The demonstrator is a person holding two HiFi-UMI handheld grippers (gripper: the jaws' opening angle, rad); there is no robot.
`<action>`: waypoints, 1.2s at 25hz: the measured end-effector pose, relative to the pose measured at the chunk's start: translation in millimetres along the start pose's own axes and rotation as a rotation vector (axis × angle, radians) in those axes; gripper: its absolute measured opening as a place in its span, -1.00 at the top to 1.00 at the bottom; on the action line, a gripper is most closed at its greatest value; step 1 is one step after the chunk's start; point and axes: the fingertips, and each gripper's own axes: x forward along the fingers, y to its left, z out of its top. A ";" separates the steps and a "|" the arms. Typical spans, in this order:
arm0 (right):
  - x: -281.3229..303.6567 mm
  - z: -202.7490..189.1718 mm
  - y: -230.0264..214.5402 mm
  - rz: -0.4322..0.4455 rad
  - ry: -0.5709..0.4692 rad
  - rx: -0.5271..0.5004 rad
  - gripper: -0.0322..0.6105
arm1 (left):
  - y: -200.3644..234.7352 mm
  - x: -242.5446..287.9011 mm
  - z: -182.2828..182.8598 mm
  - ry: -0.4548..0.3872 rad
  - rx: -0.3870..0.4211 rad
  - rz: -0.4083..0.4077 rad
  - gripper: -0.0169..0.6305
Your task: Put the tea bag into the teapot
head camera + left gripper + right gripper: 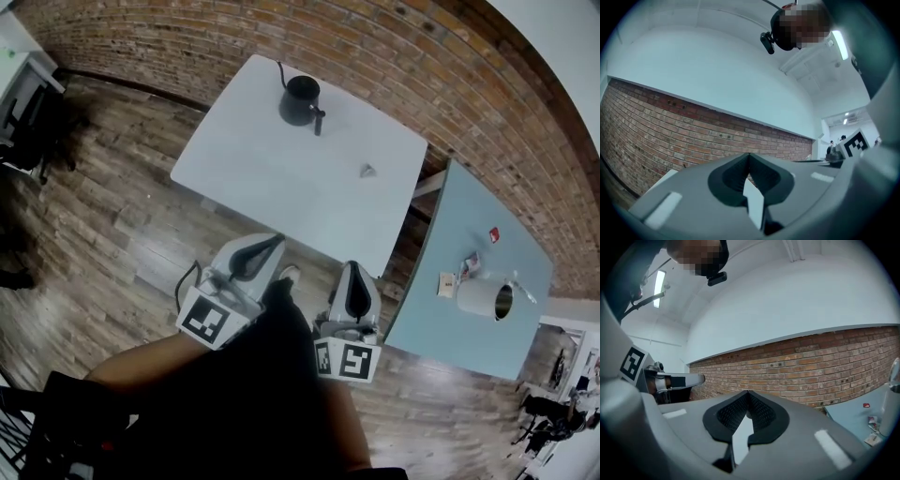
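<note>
grip: left gripper (267,248) and right gripper (356,281) at lower centre, fingers clenched, empty | tea bag (367,171) right of centre on white surface (272,178), well apart from teapot (302,100) at upper centre | risk: bag shoved off edge by a clenched reach

The white bench (253,173) ahead of the right tool (357,272) carries a black teapot (301,100) at its far side and a tea bag (367,171) nearer that tool.
</note>
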 end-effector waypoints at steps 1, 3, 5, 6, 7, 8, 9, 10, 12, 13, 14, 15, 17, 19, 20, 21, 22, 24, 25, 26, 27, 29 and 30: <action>6.1 -0.6 -4.9 0.011 0.003 0.000 0.89 | 2.3 8.1 -1.6 0.004 -0.001 0.005 0.95; 19.4 -3.4 -14.9 0.041 0.016 -0.009 0.89 | 4.7 25.6 -6.8 0.012 0.006 0.008 0.95; 30.9 -4.4 -27.6 0.066 0.020 -0.020 0.89 | 3.0 43.4 -11.7 0.016 0.013 0.007 0.95; 35.8 -4.5 -35.4 0.073 0.022 -0.019 0.89 | 1.0 52.1 -13.5 0.016 0.017 0.006 0.95; 40.5 -4.3 -43.9 0.076 0.024 -0.013 0.88 | -0.8 60.2 -15.1 0.015 0.025 0.004 0.95; 45.2 -3.6 -52.0 0.078 0.025 -0.005 0.88 | -1.8 67.0 -16.3 0.016 0.034 0.008 0.95; 50.3 -2.1 -58.8 0.084 0.023 0.000 0.88 | -1.3 72.4 -17.3 0.019 0.042 0.020 0.95; 55.8 -0.1 -64.3 0.094 0.020 0.001 0.87 | 0.4 76.8 -17.5 0.020 0.048 0.037 0.95; 67.5 3.6 -72.9 0.119 0.013 -0.005 0.86 | 5.6 85.4 -14.7 0.010 0.047 0.075 0.95; 72.8 5.3 -77.4 0.127 0.011 -0.009 0.86 | 8.3 89.4 -14.1 0.009 0.048 0.091 0.95; 77.3 6.9 -82.1 0.132 0.009 -0.012 0.86 | 10.7 92.6 -15.1 0.011 0.054 0.103 0.95; 81.2 8.3 -86.4 0.134 0.007 -0.012 0.86 | 12.6 95.2 -16.6 0.014 0.062 0.112 0.95; 88.3 9.7 -93.0 0.136 0.003 0.000 0.86 | 15.9 100.6 -17.6 0.016 0.070 0.126 0.95; 95.8 9.1 -97.2 0.136 0.006 0.015 0.86 | 20.1 107.0 -16.7 0.016 0.063 0.142 0.95; 99.1 8.3 -98.8 0.136 0.011 0.021 0.86 | 22.1 109.6 -17.3 0.018 0.059 0.149 0.95; 101.8 7.4 -100.0 0.136 0.016 0.024 0.86 | 23.5 111.4 -18.6 0.022 0.060 0.151 0.95; 104.2 6.4 -100.5 0.137 0.020 0.025 0.86 | 24.6 112.7 -20.4 0.028 0.061 0.149 0.95; 109.6 5.1 -100.1 0.137 0.025 0.023 0.86 | 28.1 115.1 -22.8 0.032 0.052 0.146 0.95; 113.3 5.4 -99.7 0.136 0.026 0.022 0.86 | 30.9 117.3 -23.2 0.032 0.043 0.145 0.95; 117.8 6.4 -99.5 0.132 0.025 0.023 0.86 | 33.9 120.5 -23.2 0.032 0.036 0.142 0.95; 122.6 7.7 -99.3 0.128 0.025 0.025 0.86 | 37.0 124.5 -23.0 0.033 0.034 0.138 0.95; 131.2 10.0 -97.4 0.120 0.025 0.033 0.86 | 42.8 131.8 -22.1 0.028 0.032 0.126 0.95; 135.5 10.3 -94.6 0.122 0.028 0.033 0.86 | 45.7 134.4 -21.0 0.020 0.029 0.122 0.95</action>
